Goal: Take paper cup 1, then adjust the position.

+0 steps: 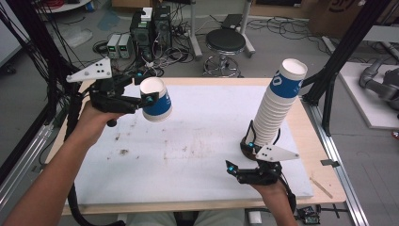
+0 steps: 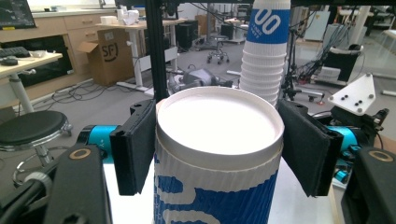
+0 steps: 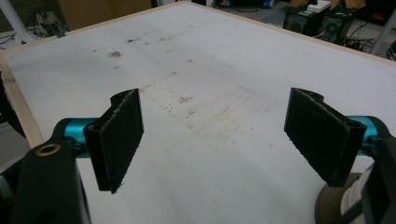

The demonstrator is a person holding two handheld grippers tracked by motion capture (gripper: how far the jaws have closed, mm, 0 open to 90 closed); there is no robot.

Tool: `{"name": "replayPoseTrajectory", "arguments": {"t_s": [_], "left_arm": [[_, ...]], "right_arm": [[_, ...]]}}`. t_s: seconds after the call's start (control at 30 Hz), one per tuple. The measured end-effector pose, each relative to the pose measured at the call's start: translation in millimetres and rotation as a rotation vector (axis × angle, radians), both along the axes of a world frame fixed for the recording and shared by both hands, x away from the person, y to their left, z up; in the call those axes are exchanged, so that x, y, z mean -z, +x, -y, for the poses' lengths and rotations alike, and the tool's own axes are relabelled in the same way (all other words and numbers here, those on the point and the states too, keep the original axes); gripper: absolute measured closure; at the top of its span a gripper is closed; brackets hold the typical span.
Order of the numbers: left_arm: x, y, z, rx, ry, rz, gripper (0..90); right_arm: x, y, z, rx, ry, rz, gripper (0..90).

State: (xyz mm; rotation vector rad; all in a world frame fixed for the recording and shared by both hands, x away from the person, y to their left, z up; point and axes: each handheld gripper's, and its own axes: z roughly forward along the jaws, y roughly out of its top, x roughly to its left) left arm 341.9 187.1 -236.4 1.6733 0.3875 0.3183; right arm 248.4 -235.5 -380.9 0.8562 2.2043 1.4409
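Above the counter's far left, the left tongs grip a single paper cup, held aloft. Right tongs stand open, empty, beside the cup stack. Placement step likely; next, lower the cup upright.

The high view looks forward and down from above the person's side, taking in the whole counter, both forearms and the floor beyond. The left gripper view rides on the left tongs and looks level along their jaws, very close to the cup between them, out across the room. It shares the cup stack with the high view, where that stack stands at the counter's right. The right gripper view rides on the right tongs, low and close over the counter, facing across its stained top toward the far edge; those stains also show in the high view.
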Motion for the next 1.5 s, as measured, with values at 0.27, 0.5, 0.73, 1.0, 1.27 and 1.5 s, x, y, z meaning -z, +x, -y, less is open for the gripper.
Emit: {"name": "replayPoseTrajectory", "arguments": {"t_s": [0.27, 0.5, 0.73, 1.0, 1.27, 1.5], "left_arm": [[30.3, -4.6, 4.5, 0.015, -0.022, -0.031, 31.5], [47.7, -5.7, 10.7, 0.019, -0.014, -0.046, 31.5], [63.5, -3.2, 8.7, 0.001, -0.049, -0.070, 31.5], [77.6, -2.3, 9.8, 0.002, -0.048, -0.089, 31.5], [82.7, -8.0, 18.7, 0.028, -0.058, -0.084, 31.4], [91.2, -12.7, 24.6, 0.043, -0.062, -0.091, 31.4]], "right_arm": [[-0.9, 9.5, -12.8, -0.025, -0.003, -0.006, 20.1], [0.0, 15.2, -18.6, -0.037, -0.008, -0.010, 20.1], [-0.7, 15.4, -17.7, -0.039, -0.010, -0.004, 20.1], [-0.9, 15.0, -13.5, -0.034, -0.004, 0.003, 20.1], [-1.0, 14.4, -17.1, -0.052, -0.001, -0.001, 20.1], [-2.1, 16.8, -24.6, -0.106, 0.028, -0.003, 20.1]]}}
